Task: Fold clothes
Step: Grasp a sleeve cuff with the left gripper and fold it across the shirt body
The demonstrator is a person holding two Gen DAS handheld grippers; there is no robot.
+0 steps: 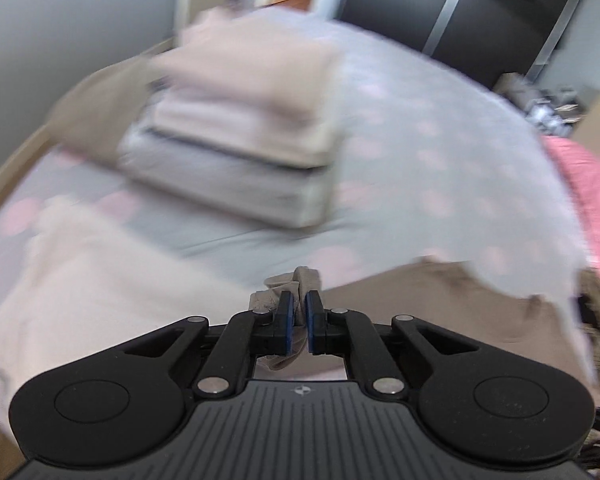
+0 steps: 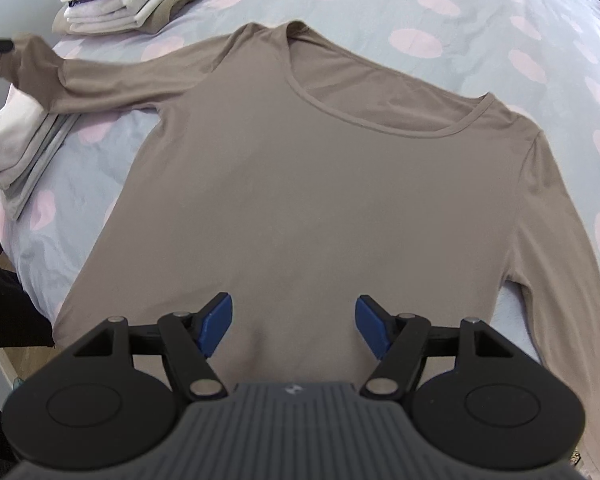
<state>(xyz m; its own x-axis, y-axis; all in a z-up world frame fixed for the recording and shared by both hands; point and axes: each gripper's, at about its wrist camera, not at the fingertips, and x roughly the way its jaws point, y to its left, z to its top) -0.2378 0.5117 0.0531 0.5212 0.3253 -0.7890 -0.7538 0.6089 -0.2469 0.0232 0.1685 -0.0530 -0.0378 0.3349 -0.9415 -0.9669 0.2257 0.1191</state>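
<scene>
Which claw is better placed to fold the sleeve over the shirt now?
Probably the left claw: it is shut on the sleeve cuff. The right claw is open over the shirt hem.

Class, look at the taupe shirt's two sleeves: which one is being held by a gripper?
The outstretched sleeve at picture left; the left gripper pinches its cuff. The other sleeve lies loose along the body.

Folded stack [image 1: 236, 136] motion-blurred, shirt hem [image 2: 260, 360] hidden behind right tool [image 2: 294, 322]
</scene>
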